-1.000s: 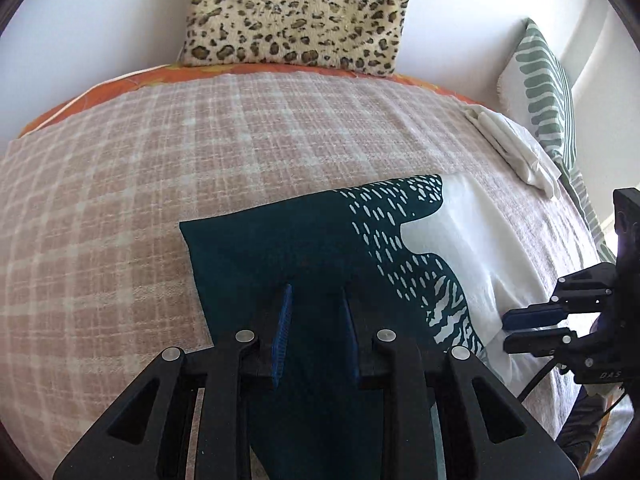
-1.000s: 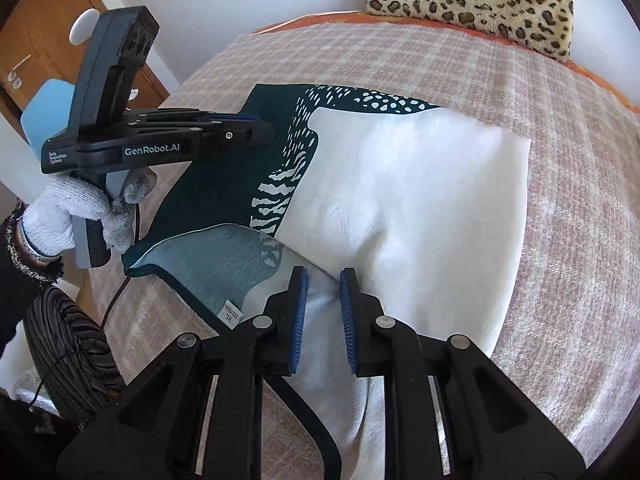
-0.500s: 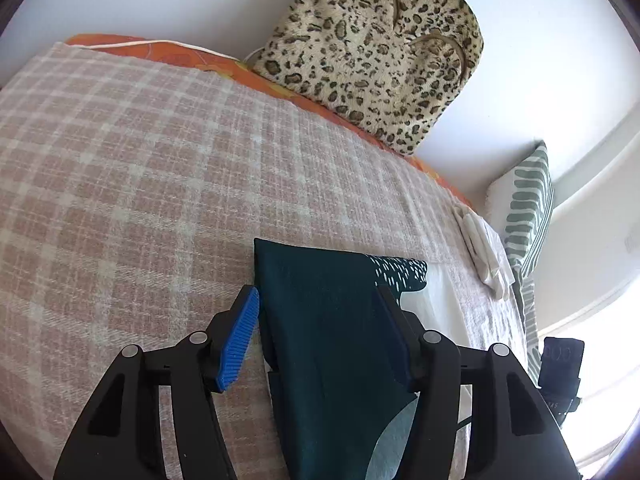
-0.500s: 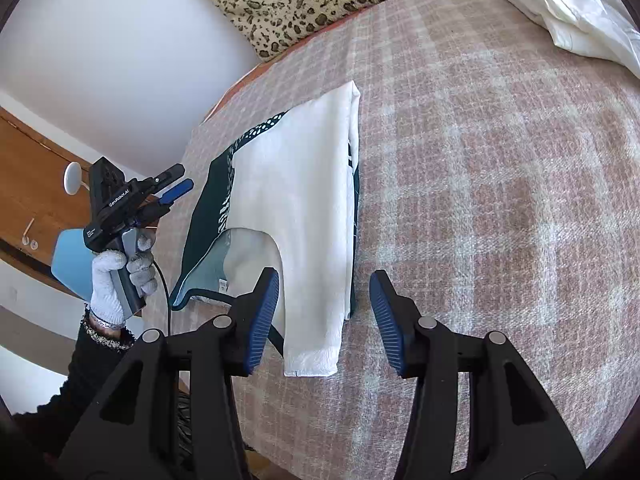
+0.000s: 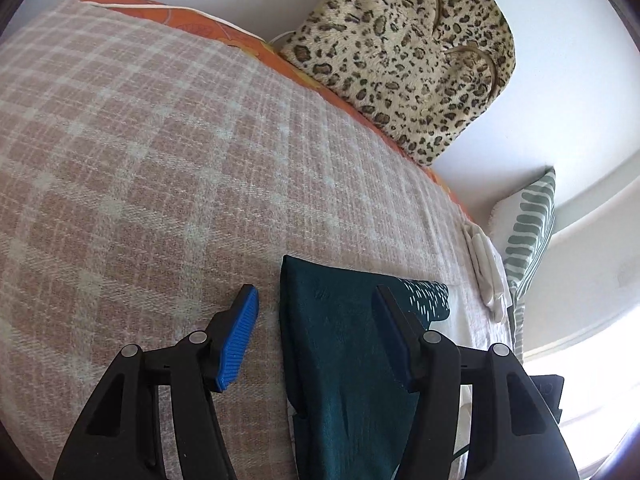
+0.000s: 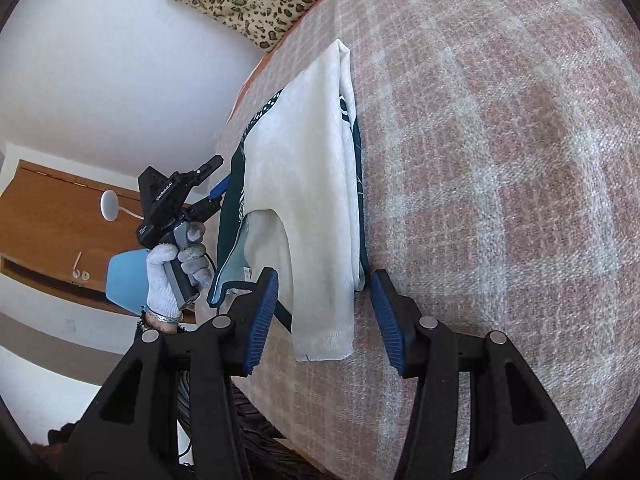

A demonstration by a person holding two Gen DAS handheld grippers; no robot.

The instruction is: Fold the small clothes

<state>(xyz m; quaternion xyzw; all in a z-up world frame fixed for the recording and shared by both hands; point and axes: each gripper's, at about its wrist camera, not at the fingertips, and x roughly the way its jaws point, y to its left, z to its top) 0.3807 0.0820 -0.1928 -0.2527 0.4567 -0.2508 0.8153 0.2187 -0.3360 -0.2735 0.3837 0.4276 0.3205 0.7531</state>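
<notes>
Both tools were held spread: the left gripper [image 5: 316,312] low-centre astride the garment [image 5: 344,360], the right gripper [image 6: 324,312] likewise. Each edge layer should be pinched fully before folding.

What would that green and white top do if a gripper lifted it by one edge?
The top would probably droop and unfold: it is thin cloth, lying flat in loose layers on the plaid blanket. It looks light. A push would likely bunch it up, since the blanket's weave looks rough.
</notes>
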